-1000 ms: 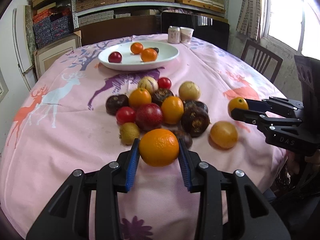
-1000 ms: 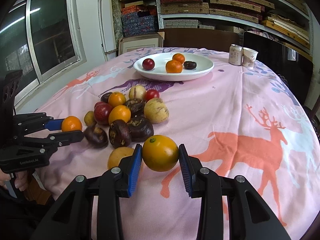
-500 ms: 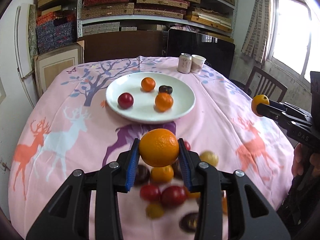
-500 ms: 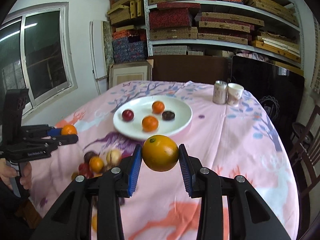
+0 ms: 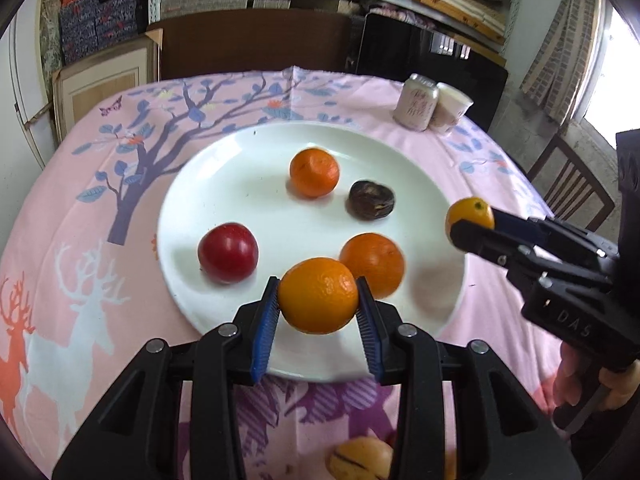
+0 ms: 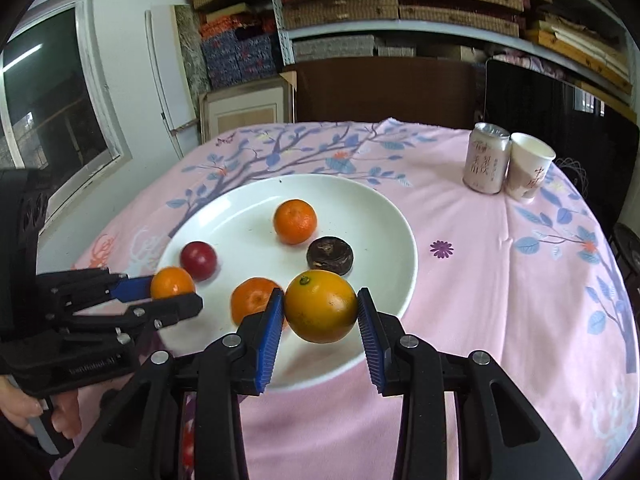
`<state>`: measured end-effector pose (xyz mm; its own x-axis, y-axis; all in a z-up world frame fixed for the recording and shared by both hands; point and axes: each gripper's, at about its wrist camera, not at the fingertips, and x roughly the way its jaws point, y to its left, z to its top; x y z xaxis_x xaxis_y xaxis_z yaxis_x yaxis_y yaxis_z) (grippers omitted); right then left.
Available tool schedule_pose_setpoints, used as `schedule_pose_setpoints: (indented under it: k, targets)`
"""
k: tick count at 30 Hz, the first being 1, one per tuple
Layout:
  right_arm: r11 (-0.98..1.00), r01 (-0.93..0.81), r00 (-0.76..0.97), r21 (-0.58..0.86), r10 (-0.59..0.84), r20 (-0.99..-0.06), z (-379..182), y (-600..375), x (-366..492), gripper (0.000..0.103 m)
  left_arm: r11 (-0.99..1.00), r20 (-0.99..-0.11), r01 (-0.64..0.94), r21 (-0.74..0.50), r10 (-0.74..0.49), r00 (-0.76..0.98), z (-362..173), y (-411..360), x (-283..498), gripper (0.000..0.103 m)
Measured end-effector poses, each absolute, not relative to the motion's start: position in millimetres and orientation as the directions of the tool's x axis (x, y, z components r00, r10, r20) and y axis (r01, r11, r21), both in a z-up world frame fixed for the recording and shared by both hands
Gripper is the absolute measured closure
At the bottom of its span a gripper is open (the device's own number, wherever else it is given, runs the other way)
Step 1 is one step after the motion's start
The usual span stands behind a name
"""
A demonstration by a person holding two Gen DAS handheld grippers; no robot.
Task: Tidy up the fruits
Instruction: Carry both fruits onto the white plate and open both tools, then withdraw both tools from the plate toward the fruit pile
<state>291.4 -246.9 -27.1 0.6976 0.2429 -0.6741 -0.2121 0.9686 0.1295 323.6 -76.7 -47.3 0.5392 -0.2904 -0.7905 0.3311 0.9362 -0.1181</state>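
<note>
Two oranges held over the plate, one in each gripper.

The left gripper [image 5: 318, 304] is clamped on an orange [image 5: 318, 295] across its widest part, and the right gripper [image 6: 320, 314] grips a yellower orange [image 6: 321, 306] the same way. Both look light, firm and round, with smooth skin, so I think they can roll once put down. Just beyond the pads is the plate [image 5: 240, 152] with four fruits.

Behind the left gripper's fingers [image 5: 264, 336], a tan fruit [image 5: 360, 458] is cut off by the bottom edge. The orange [image 6: 320, 306] clamped in the right gripper [image 6: 320, 316] hides part of a mandarin [image 6: 252, 304]. Writing on the can [image 6: 486, 160] is too small to read.
</note>
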Motion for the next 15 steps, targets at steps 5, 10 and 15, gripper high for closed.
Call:
schedule_pose_setpoints:
  k: [5, 10, 15]
  targets:
    - [0.97, -0.205, 0.683, 0.128, 0.235, -0.692, -38, -245, 304, 0.051, 0.944, -0.81, 0.303, -0.133, -0.28, 0.515, -62, -73, 333, 0.057]
    - [0.971, -0.186, 0.694, 0.15, 0.238, -0.68, -29, -252, 292, 0.05, 0.95, -0.767, 0.28, -0.14, -0.283, 0.576, -41, -60, 318, 0.029]
    - [0.965, -0.201, 0.703, 0.165, 0.26, -0.662, -14, -259, 241, 0.043, 0.938, -0.71, 0.317, -0.144, -0.321, 0.627, -12, -41, 263, 0.012]
